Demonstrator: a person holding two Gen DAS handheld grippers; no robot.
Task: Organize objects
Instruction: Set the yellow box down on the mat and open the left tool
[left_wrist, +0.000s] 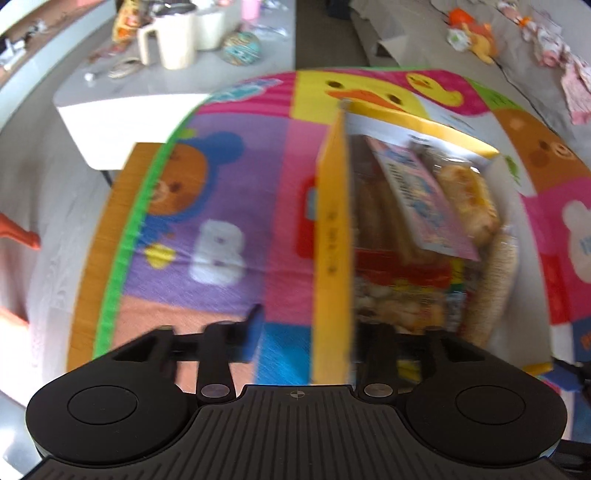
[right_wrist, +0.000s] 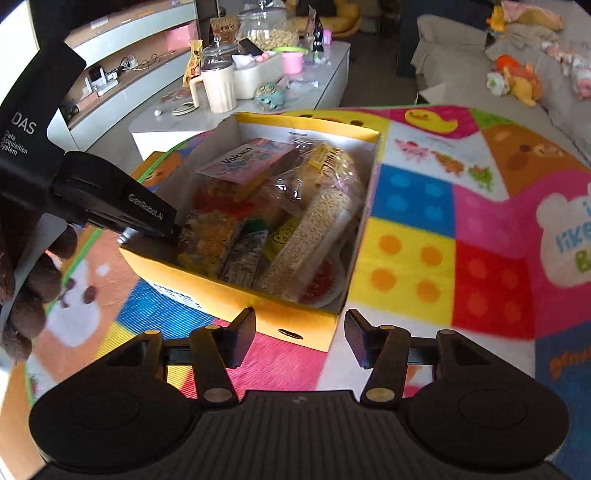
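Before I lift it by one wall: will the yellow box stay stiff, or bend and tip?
The yellow box looks like thin open card, so the wall that the left tongs straddle will probably flex. It is full of snack packets, so likely heavy and may tilt. Support from the right tongs seems safer.

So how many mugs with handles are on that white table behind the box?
1 for certain: the cream mug near the white table's front edge, handle facing left. A cream container stands behind it, with no handle showing. Clutter may hide others.
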